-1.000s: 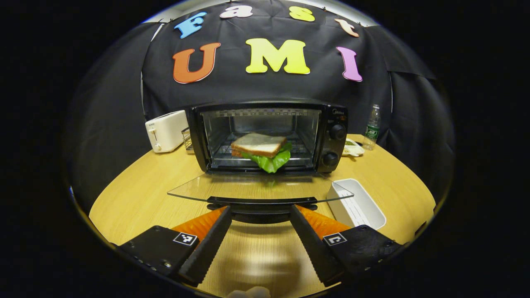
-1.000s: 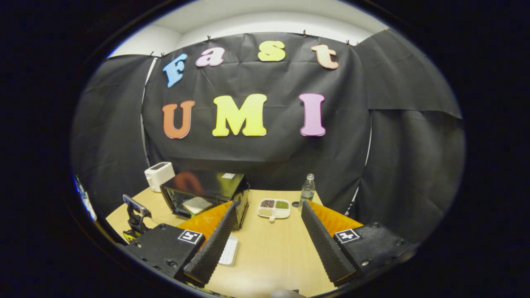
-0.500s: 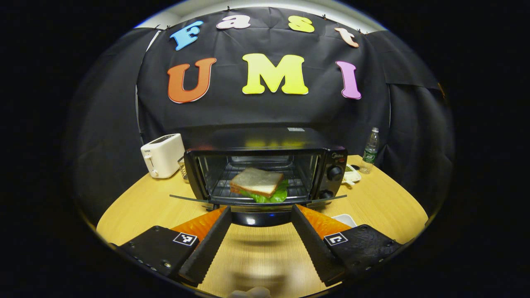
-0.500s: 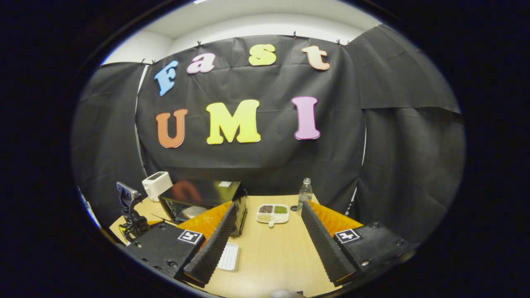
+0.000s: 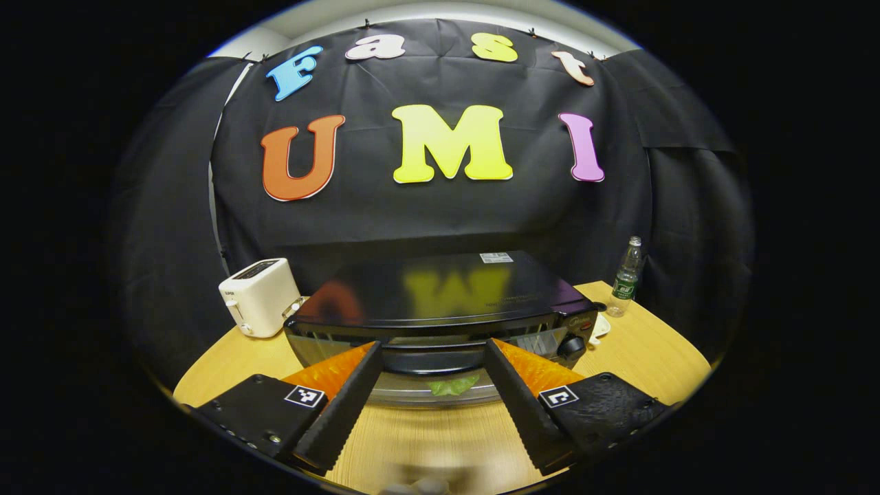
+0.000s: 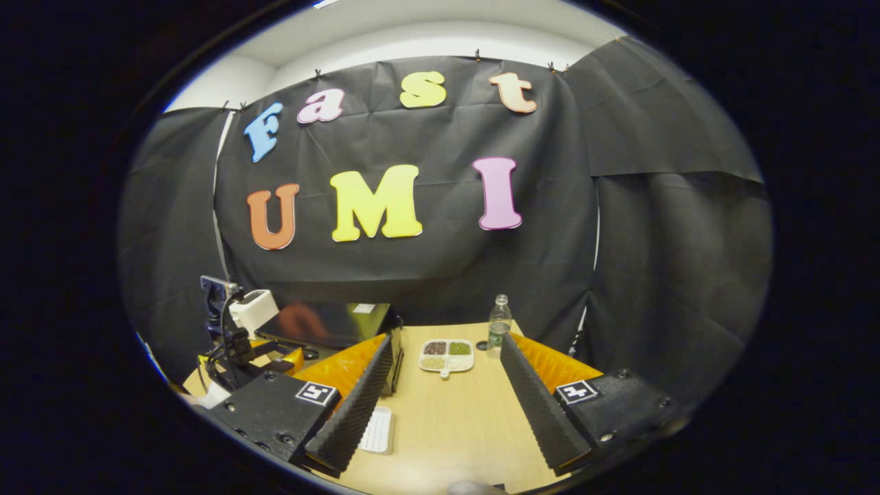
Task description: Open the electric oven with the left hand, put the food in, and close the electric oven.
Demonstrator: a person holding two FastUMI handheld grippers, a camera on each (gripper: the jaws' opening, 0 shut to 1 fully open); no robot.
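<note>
Left gripper view
Left gripper [image 5: 432, 357]: fingers spread wide at the bottom of the frame, one on each side of the door handle, not pinching it.
Black electric oven [image 5: 440, 292]: centre of the frame on the light wooden table [image 5: 646, 344], seen from above its glossy top; the glass door [image 5: 412, 392] is raised, whether fully shut I cannot tell.
Green lettuce leaf of the food [image 5: 452, 386]: peeks out below the handle, between the fingers.
White toaster [image 5: 258, 297]: left of the oven, near it.
Clear plastic bottle [image 5: 624, 276]: right of the oven, by the booth wall.

Right gripper view
Right gripper [image 6: 443, 385]: lower centre, fingers spread, nothing between them.
Oven [image 6: 330, 323]: lower left.
Left gripper [image 6: 230, 344]: at the far left, in front of the oven.
Divided white dish [image 6: 447, 354]: centre, just left of the bottle [image 6: 498, 327].
Flat white tray [image 6: 378, 430]: low on the table, beside the right gripper's left finger.
</note>
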